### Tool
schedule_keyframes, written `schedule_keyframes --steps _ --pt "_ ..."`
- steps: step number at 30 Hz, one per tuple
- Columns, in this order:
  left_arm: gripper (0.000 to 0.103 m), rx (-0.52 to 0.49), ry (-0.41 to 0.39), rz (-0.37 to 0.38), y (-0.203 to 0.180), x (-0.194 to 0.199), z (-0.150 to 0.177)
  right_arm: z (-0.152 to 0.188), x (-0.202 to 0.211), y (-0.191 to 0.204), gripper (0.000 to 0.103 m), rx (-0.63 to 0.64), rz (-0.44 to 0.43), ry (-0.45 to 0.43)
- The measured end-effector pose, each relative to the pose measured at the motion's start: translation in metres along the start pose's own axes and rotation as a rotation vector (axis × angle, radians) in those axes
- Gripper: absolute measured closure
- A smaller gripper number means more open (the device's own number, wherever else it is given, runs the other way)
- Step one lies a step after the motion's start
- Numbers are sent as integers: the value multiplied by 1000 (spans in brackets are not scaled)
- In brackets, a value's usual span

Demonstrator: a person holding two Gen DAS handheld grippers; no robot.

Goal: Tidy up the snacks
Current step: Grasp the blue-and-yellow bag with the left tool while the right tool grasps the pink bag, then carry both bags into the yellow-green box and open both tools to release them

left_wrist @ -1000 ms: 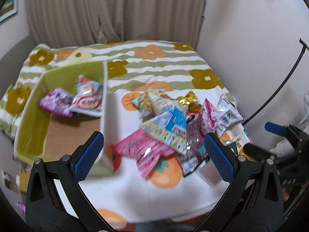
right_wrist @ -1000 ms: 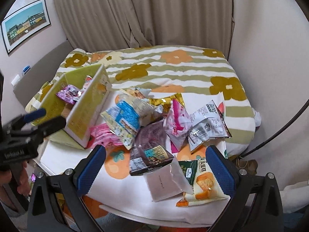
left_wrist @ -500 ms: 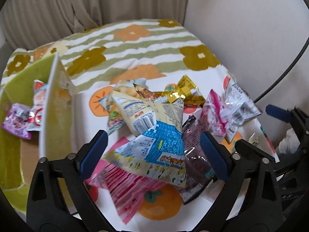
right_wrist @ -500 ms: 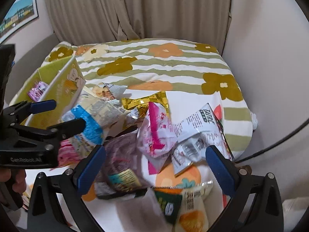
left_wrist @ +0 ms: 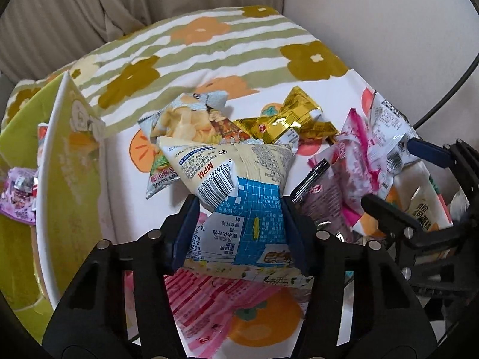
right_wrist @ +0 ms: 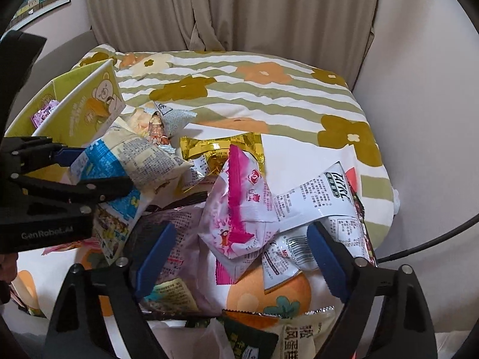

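My left gripper (left_wrist: pixel 239 227) is shut on a cream and blue snack bag (left_wrist: pixel 239 185), pinching its blue lower half; the same grip shows in the right wrist view (right_wrist: pixel 98 170). A pile of snack packets lies on the bed: a pink and white packet (right_wrist: pixel 239 209), a gold foil packet (left_wrist: pixel 284 122), a white packet (right_wrist: pixel 323 197), a purple packet (right_wrist: pixel 176 239). My right gripper (right_wrist: pixel 236 257) is open, its fingers on either side of the pink and white packet, low over the pile. A yellow-green box (left_wrist: pixel 60 179) stands at the left with packets inside.
The bed has a striped flower quilt (right_wrist: pixel 239 89) and a white cloth with orange fruit prints (left_wrist: pixel 119 161). A wall (right_wrist: pixel 419 89) runs along the right side, curtains (right_wrist: pixel 224 9) behind. A black cable (right_wrist: pixel 434 239) hangs at the right.
My left gripper moved forward and closed on the cream and blue bag. My right gripper moved forward and down toward the pink and white packet, staying open.
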State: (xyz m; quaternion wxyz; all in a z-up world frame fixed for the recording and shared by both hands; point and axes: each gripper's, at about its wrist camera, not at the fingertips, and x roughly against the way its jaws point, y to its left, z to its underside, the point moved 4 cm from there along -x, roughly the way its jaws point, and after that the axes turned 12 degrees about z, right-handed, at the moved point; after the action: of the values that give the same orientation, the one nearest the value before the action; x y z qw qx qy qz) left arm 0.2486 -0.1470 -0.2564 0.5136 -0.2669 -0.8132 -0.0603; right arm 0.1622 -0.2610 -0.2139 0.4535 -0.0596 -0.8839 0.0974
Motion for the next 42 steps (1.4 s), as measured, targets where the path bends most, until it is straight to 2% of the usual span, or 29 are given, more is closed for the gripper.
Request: schedule_keyframes --steps 3,7,14,18,20,24,31,42 --pt "54 1 -3 1 2 1 1 -1 -6 1 18 -2 -3 3" --pt "55 -1 -13 1 2 5 2 -5 -13 3 26 -9 -5 5" --pt "56 9 -28 16 4 14 5 -13 -23 10 29 -36 0 16" --pt "56 10 -34 26 3 16 6 -13 -30 12 36 -47 4 30" --pt "56 10 -36 31 4 17 6 -11 -35 10 43 -61 -1 49" --pt "56 9 -43 36 4 20 7 -6 -38 8 47 -81 -6 67" --pt "56 13 -60 30 3 28 8 -4 -35 9 70 -94 -14 65" --pt "56 18 -148 27 -6 70 4 -17 13 -4 72 -112 45 -50"
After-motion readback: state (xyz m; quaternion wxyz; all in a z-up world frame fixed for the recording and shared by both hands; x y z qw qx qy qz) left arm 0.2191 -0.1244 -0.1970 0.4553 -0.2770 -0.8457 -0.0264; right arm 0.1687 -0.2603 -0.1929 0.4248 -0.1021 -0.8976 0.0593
